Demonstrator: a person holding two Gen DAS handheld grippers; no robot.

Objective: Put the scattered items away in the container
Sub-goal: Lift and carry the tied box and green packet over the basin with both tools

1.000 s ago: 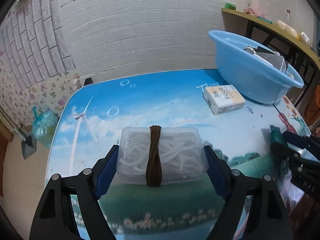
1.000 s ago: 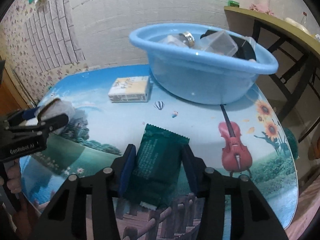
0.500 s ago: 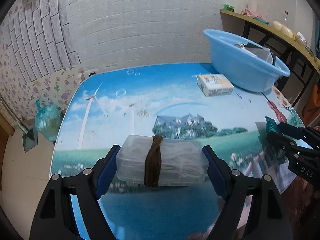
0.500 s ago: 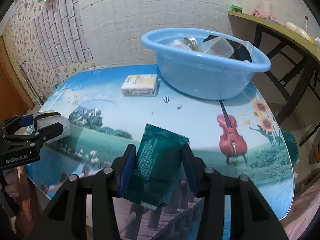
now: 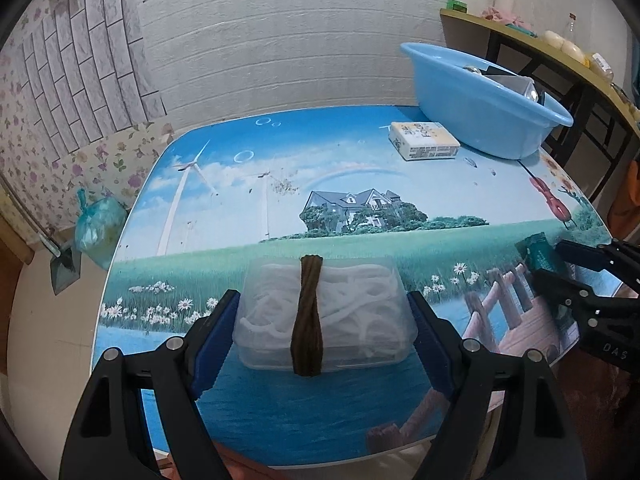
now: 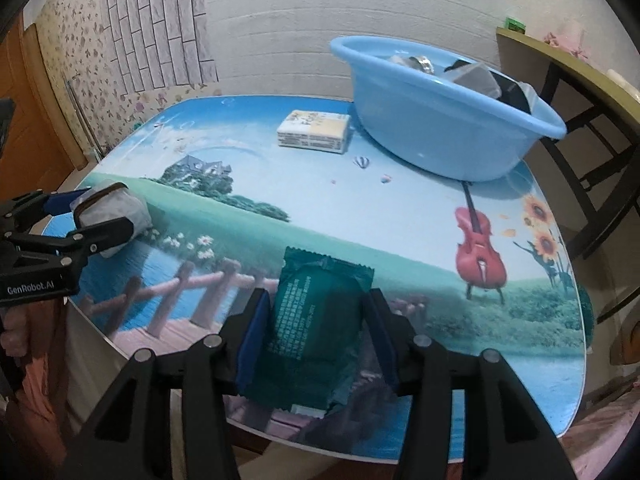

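My left gripper [image 5: 325, 320] is shut on a clear plastic box [image 5: 352, 320] of white strands with a brown band, held over the table's near edge; it also shows in the right wrist view [image 6: 110, 210]. My right gripper [image 6: 318, 328] is shut on a dark green sachet [image 6: 316, 320], also near the front edge; the sachet shows in the left wrist view [image 5: 540, 252]. The blue basin [image 5: 480, 120] stands at the far right of the table with several items inside, and shows in the right wrist view [image 6: 440, 120]. A yellow-white carton [image 5: 424, 140] lies beside it.
The table [image 5: 280, 200] has a printed landscape top. A dark-framed shelf table [image 6: 580, 92] stands right of it. A teal bag [image 5: 96, 224] and a dustpan lie on the floor at left. A brick-pattern wall is behind.
Both grippers have pulled back toward the table's near edge with their items still held; the basin and carton look farther away.
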